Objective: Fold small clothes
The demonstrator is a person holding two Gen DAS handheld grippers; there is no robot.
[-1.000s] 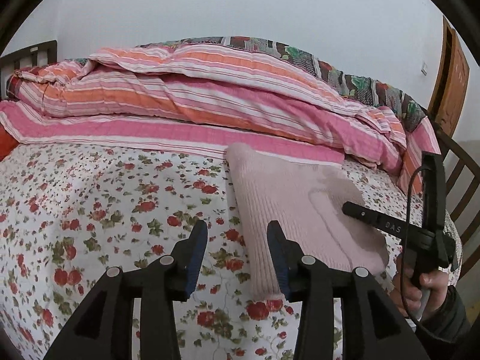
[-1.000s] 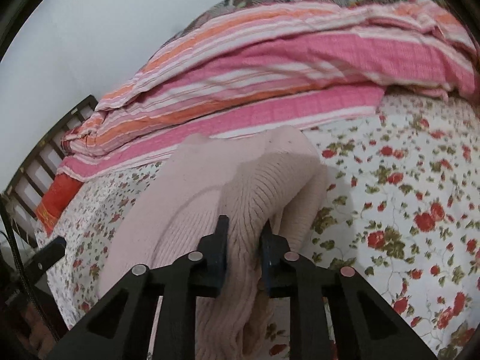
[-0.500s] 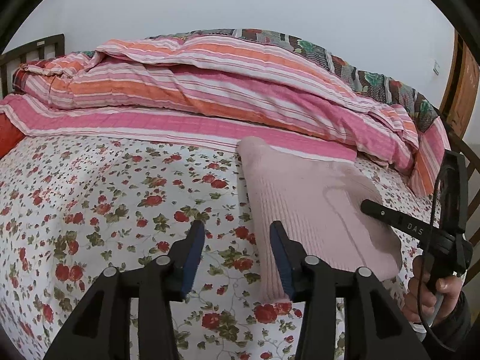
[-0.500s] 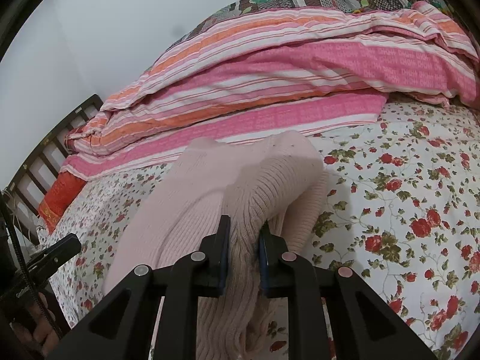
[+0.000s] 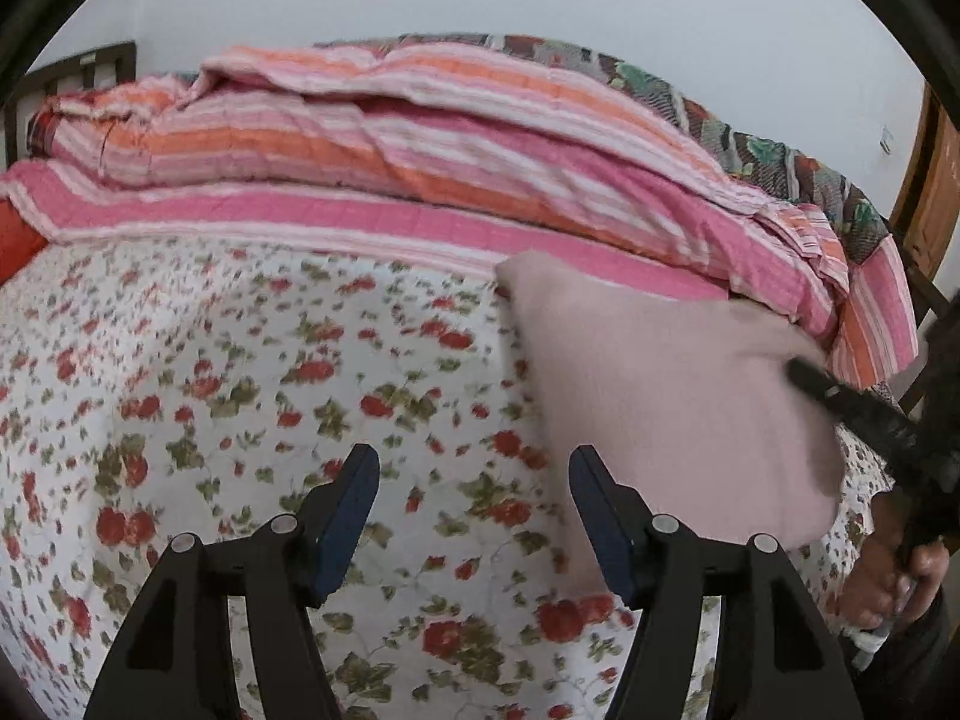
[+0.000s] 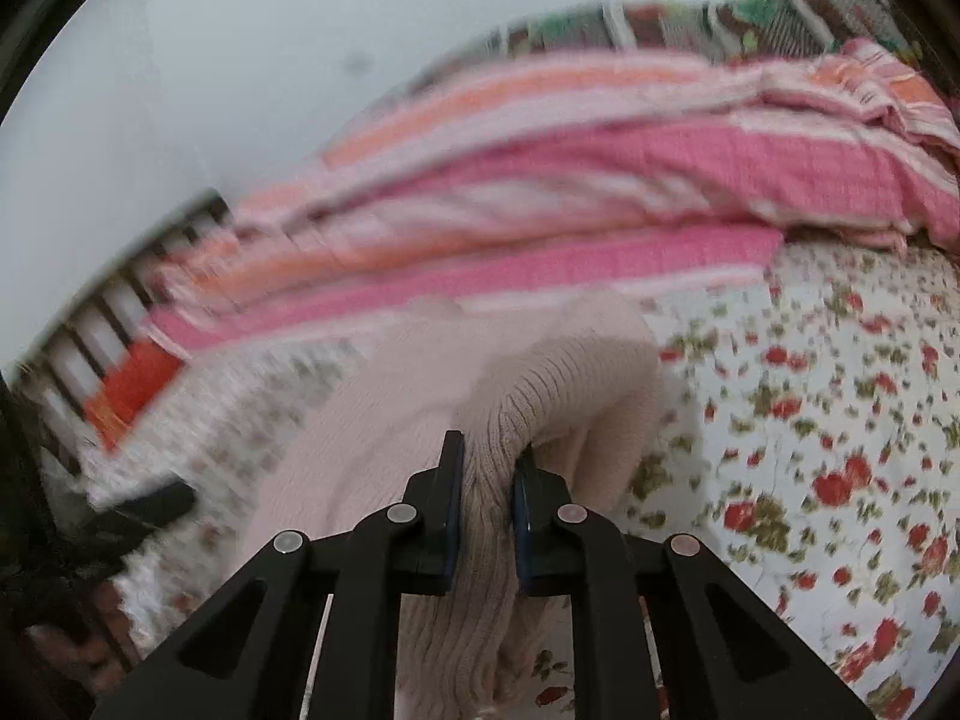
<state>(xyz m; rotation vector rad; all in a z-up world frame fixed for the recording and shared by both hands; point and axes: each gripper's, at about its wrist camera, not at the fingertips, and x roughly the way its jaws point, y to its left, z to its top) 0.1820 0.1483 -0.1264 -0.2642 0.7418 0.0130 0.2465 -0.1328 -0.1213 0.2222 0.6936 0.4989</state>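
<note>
A pale pink knitted garment [image 5: 660, 396] lies on the floral bedsheet [image 5: 240, 408], folded into a long block. My left gripper [image 5: 474, 480] hovers over the sheet just left of the garment's near edge, its jaws opening with nothing between them. In the right wrist view my right gripper [image 6: 487, 468] is shut on a bunched fold of the pink knitted garment [image 6: 540, 378], which it holds lifted off the bed, and its jaws are still closing on the fold. The right gripper also shows at the right edge of the left wrist view [image 5: 870, 414], held by a hand [image 5: 894, 588].
A heap of pink and orange striped quilts [image 5: 420, 150] runs along the back of the bed against a pale wall. A dark slatted headboard [image 6: 120, 312] stands at the left. A wooden door [image 5: 930, 198] is at the far right.
My left gripper's jaws have spread wider and it has sunk towards the sheet. The right gripper keeps its grip on the knit fold, squeezing it a little tighter.
</note>
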